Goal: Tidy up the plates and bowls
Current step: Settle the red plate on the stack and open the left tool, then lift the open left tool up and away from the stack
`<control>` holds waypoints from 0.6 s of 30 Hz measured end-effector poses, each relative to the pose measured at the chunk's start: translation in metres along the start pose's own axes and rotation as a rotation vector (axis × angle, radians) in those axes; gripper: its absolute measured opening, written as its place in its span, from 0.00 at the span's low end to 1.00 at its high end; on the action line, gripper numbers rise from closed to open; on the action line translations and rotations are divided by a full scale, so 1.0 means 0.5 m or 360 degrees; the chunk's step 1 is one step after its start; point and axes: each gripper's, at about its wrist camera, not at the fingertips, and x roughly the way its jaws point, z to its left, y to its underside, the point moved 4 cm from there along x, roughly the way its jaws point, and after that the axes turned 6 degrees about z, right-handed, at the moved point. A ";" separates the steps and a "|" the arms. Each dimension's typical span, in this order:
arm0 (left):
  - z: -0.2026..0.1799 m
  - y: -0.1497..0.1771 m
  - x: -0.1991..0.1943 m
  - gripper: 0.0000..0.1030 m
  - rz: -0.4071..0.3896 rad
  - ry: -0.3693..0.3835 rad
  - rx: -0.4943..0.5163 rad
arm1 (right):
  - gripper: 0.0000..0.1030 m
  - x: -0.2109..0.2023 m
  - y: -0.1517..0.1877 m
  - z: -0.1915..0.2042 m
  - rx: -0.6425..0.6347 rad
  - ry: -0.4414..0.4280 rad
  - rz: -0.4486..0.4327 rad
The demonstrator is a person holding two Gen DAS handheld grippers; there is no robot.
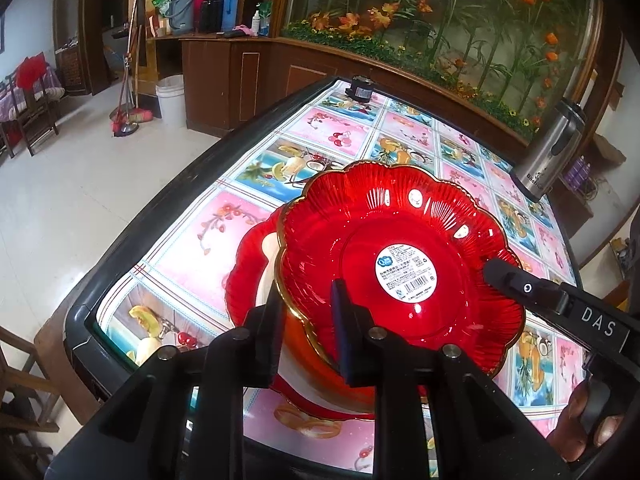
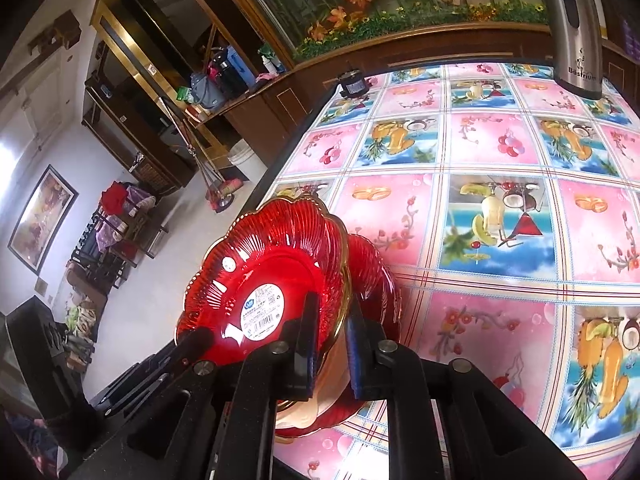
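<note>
A red ribbed bowl (image 1: 404,240) with a gold scalloped rim and a white label in its middle sits tilted on a red plate (image 1: 244,276) with a cream centre, near the table's front left corner. My left gripper (image 1: 306,320) straddles the bowl's near rim, one finger outside and one inside, shut on the wall. In the right wrist view the same bowl (image 2: 264,264) lies over the red plate (image 2: 376,276). My right gripper (image 2: 334,336) straddles its rim with a slim gap beside the gold edge, so it stands open. Its finger (image 1: 504,274) also shows at the bowl's right rim.
The table (image 2: 500,152) wears a pink and blue fruit-print cloth. A steel thermos jug (image 1: 548,156) stands at the far right, and a small black object (image 1: 360,88) sits at the far edge. The table's dark left edge (image 1: 160,216) drops to a tiled floor.
</note>
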 end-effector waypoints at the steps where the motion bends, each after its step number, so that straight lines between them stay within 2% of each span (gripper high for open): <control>1: 0.001 0.000 0.000 0.20 0.0001 0.0003 -0.0002 | 0.15 -0.001 0.000 0.001 -0.0002 0.0001 -0.0002; 4: 0.001 0.000 -0.003 0.21 0.0005 -0.0001 -0.0006 | 0.16 -0.003 -0.001 0.002 -0.0011 0.0003 -0.0004; 5: 0.001 -0.001 -0.003 0.27 0.0000 0.0003 -0.0006 | 0.17 -0.004 -0.001 0.003 -0.0015 0.0006 -0.0004; 6: 0.000 -0.001 -0.007 0.40 -0.0011 0.0001 -0.0006 | 0.17 -0.005 -0.001 0.004 -0.0015 0.0002 -0.0003; 8: 0.002 -0.002 -0.015 0.54 -0.0047 0.0012 -0.0013 | 0.20 -0.009 -0.001 0.006 -0.0017 -0.0001 -0.0007; 11: 0.005 -0.009 -0.031 0.56 -0.0109 0.0011 -0.0022 | 0.32 -0.018 -0.002 0.012 -0.0030 -0.0011 -0.0027; 14: 0.009 -0.013 -0.034 0.62 -0.0113 0.0017 -0.0038 | 0.36 -0.029 -0.004 0.018 -0.0040 -0.0018 -0.0051; 18: 0.015 -0.013 -0.035 0.66 -0.0113 0.0014 -0.0061 | 0.46 -0.041 -0.008 0.016 -0.0032 -0.0020 -0.0084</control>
